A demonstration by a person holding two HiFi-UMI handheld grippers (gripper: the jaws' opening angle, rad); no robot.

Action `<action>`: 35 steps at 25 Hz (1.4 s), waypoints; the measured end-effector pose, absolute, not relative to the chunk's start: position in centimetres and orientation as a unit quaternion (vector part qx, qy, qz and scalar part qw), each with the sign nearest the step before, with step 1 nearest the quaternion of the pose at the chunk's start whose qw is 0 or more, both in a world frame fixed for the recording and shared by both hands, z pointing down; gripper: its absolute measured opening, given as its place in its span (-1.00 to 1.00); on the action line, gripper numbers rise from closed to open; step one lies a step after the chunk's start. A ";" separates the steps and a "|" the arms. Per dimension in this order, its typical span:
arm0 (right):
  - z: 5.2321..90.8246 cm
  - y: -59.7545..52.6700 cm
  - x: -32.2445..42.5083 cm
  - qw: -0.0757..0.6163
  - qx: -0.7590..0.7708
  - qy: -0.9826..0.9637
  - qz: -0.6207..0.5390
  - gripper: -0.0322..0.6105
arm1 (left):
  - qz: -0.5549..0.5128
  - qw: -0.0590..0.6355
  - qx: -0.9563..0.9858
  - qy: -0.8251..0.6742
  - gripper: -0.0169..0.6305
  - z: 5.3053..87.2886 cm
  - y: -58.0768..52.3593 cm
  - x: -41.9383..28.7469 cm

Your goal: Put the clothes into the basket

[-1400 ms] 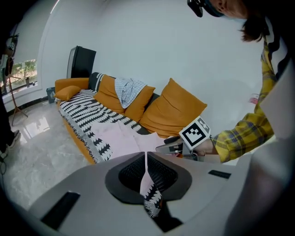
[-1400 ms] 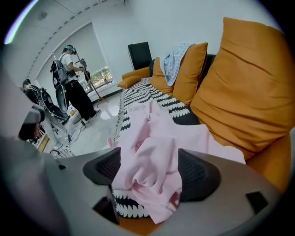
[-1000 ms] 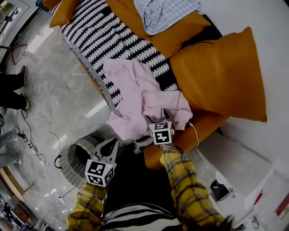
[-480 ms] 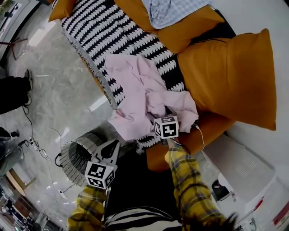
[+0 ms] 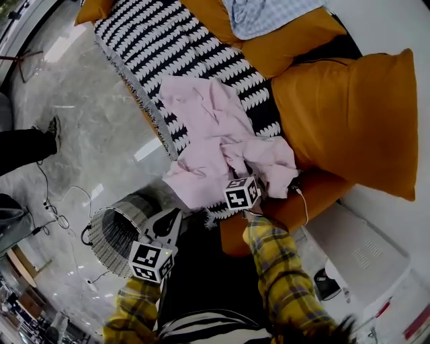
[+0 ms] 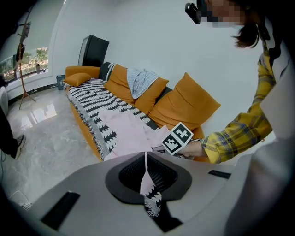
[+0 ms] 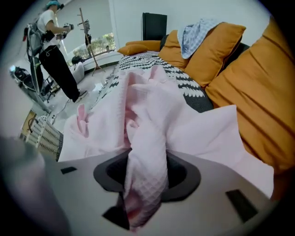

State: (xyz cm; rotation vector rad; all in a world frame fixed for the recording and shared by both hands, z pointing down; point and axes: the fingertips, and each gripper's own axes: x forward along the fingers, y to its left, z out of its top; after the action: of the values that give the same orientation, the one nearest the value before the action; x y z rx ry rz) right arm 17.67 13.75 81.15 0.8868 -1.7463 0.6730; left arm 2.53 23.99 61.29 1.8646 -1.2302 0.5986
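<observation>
A pink shirt (image 5: 215,138) lies crumpled on a sofa (image 5: 306,191), partly over a black-and-white patterned throw (image 5: 178,47) and just beside a large orange cushion (image 5: 349,114); its lower edge hangs over the front of the seat. The right claw (image 7: 146,171) points steeply down into the near end of the shirt. Its jaws are closing, with a bunched fold of the pink cloth standing between them, filling the gap and touching both sides. The marker cube on this claw sits just above the cloth in the head view, and a yellow plaid sleeve (image 5: 275,265) leads back from it. The left claw (image 5: 173,218) hangs lower in the head view, over the floor (image 5: 87,134), with its jaws pressed together and nothing between them. It sits just beside the rim of a wire basket (image 5: 111,235), which stands on the floor near the front corner of the sofa, apart from the shirt. A second garment, pale blue and checked (image 5: 269,12), is draped over another orange cushion farther along the sofa, well apart from both claws. A thin white cable (image 5: 304,201) trails over the seat edge near the right claw. In the right gripper view a person in dark trousers (image 7: 55,55) stands across the room.
</observation>
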 end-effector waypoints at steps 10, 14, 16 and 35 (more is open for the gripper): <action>77.5 14.2 17.4 0.435 0.387 -0.747 0.320 -0.63 | 0.216 0.387 0.743 -0.502 -0.87 60.4 23.7 1.6; 72.6 14.0 17.0 0.400 0.395 -0.776 0.286 -0.64 | 0.207 0.373 0.752 -0.503 -0.87 58.8 23.7 1.5; 69.8 14.3 16.8 0.384 0.393 -0.789 0.276 -0.65 | 0.201 0.364 0.756 -0.506 -0.87 57.7 23.9 1.4; 43.3 13.6 10.9 0.228 0.333 -0.892 0.204 -0.66 | 0.091 0.288 0.771 -0.560 -0.76 46.0 27.4 -2.0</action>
State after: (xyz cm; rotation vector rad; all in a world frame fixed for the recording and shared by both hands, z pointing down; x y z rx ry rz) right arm 10.92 13.63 43.27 0.9159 -2.4571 0.5617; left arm -2.00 27.37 46.01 2.0594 -1.4947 0.2443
